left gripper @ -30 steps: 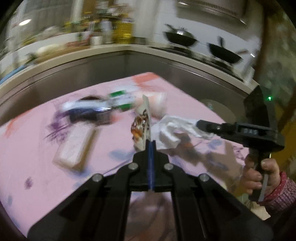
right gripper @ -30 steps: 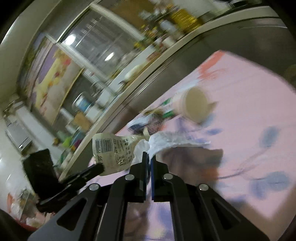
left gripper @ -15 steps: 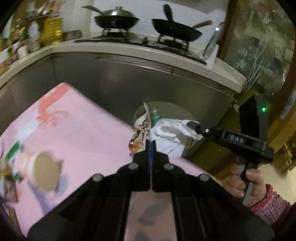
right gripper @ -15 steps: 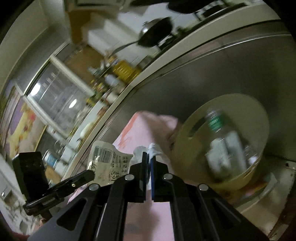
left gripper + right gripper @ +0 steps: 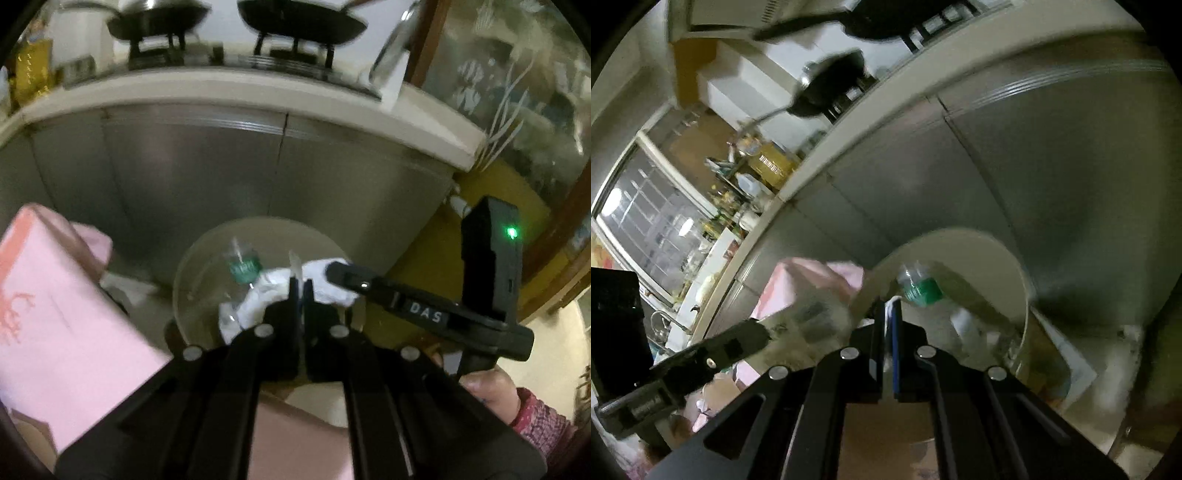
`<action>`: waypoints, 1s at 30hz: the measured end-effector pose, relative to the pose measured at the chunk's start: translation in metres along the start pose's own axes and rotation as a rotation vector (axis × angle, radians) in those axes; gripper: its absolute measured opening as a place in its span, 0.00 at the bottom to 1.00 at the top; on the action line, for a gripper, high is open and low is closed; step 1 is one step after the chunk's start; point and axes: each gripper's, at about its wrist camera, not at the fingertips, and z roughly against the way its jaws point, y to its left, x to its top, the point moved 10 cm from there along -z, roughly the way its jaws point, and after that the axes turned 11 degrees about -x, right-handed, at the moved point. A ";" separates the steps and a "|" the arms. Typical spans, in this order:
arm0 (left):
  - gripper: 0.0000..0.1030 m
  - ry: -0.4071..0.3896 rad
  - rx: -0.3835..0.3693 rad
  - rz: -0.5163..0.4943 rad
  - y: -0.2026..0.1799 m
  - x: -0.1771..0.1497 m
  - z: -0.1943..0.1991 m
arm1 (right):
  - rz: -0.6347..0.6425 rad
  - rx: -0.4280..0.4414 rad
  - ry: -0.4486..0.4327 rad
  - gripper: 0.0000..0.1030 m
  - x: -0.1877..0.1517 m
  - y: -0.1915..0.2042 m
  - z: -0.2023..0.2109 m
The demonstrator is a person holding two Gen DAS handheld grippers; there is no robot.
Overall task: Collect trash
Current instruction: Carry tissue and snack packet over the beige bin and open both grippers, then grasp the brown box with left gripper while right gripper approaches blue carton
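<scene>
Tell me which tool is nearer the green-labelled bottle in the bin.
Hard to separate, perhaps left. The left tool holds its wrapper beside the bottle; the right tool, gripping white tissue, hangs alongside over the same bin.

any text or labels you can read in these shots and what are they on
"DAS": white letters on the arm of the right gripper.
Green label on the plastic bottle in the bin: too blurred to read.
Print on the packet in the left gripper: blurred, unreadable.

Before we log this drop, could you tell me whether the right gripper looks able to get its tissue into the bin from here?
Probably yes: the right gripper, shut on the tissue, sits over the bin, whose mouth is open.
</scene>
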 end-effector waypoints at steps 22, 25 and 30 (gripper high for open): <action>0.33 -0.109 0.193 0.111 0.023 -0.083 0.120 | -0.034 0.080 -0.074 0.73 -0.015 0.045 0.061; 0.33 -0.106 0.259 0.145 0.041 -0.126 0.147 | 0.023 0.121 -0.046 0.73 -0.035 0.079 0.059; 0.33 -0.113 0.378 0.237 0.079 -0.208 0.208 | 0.150 0.196 0.042 0.73 -0.087 0.154 0.049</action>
